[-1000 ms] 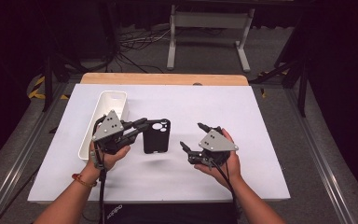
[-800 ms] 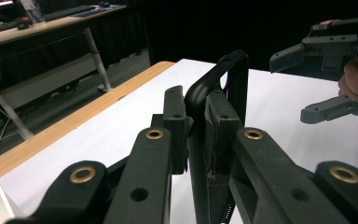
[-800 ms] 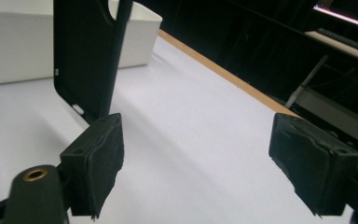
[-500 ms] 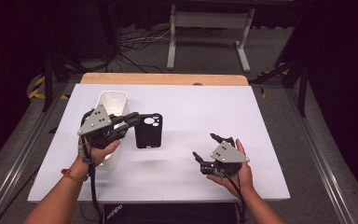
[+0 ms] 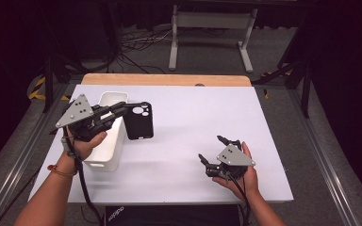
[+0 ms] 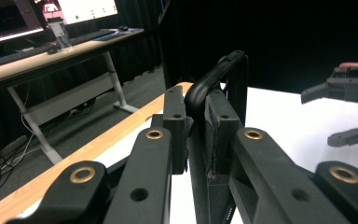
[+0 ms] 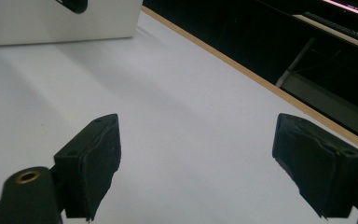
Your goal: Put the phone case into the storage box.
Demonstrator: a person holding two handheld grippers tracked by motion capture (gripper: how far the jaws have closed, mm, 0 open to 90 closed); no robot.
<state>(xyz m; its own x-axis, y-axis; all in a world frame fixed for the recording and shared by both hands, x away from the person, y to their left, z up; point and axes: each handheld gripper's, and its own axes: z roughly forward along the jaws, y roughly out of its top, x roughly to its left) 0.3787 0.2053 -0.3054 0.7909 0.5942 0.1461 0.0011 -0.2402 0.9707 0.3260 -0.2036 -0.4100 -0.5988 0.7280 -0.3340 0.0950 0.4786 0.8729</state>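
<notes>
The left gripper [image 5: 122, 109], pinching the black soft phone case [image 5: 139, 121], has carried it toward the white plastic bin [image 5: 104, 160], probably for dropping in; the right gripper [image 5: 215, 151], jaws spread, has withdrawn.

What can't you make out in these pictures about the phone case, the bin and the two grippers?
- Inside of the bin: high view, hidden by the left gripper and hand.
- Lower end of the case: left gripper view, covered by the fingers clamping it.
- Whether the case touches the table: high view, unclear.
- Most of the bin: right gripper view, cut off by the top edge.
</notes>
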